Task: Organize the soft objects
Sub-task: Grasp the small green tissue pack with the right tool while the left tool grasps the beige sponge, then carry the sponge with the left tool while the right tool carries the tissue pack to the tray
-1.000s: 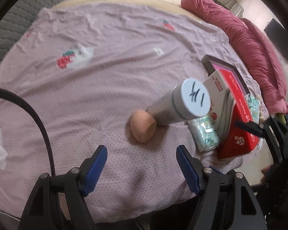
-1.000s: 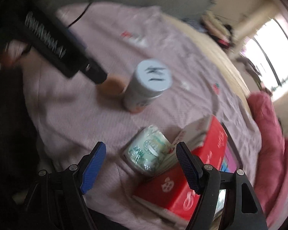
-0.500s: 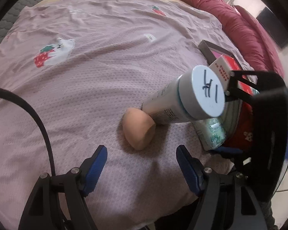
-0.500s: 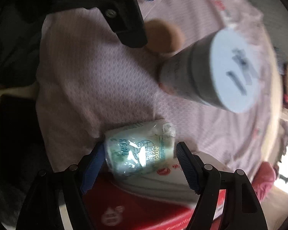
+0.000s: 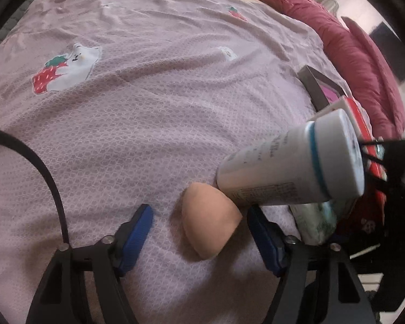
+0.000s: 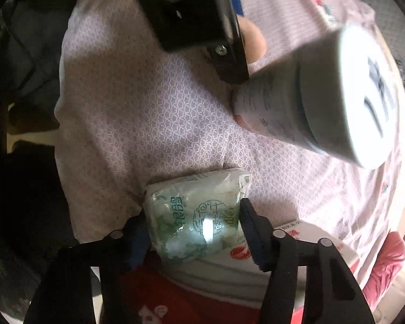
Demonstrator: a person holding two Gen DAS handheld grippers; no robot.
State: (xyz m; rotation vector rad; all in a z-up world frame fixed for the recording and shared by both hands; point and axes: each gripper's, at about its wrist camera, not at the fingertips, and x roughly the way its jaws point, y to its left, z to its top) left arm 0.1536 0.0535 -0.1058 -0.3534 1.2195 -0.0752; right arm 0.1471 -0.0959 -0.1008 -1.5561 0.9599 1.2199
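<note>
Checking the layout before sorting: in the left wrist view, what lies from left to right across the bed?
Strawberry patch → beige sponge → white bottle → red box.

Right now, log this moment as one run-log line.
left gripper: closing around beige sponge, not gripping | right gripper: closing onto tissue pack, pads touching | white bottle: upright beside sponge

A home bedroom: a bed (image 5: 148,108) under a pink strawberry-print sheet (image 5: 175,54), a rumpled red quilt (image 5: 351,46) along its edge, a dark screen (image 5: 391,51) on the wall
</note>
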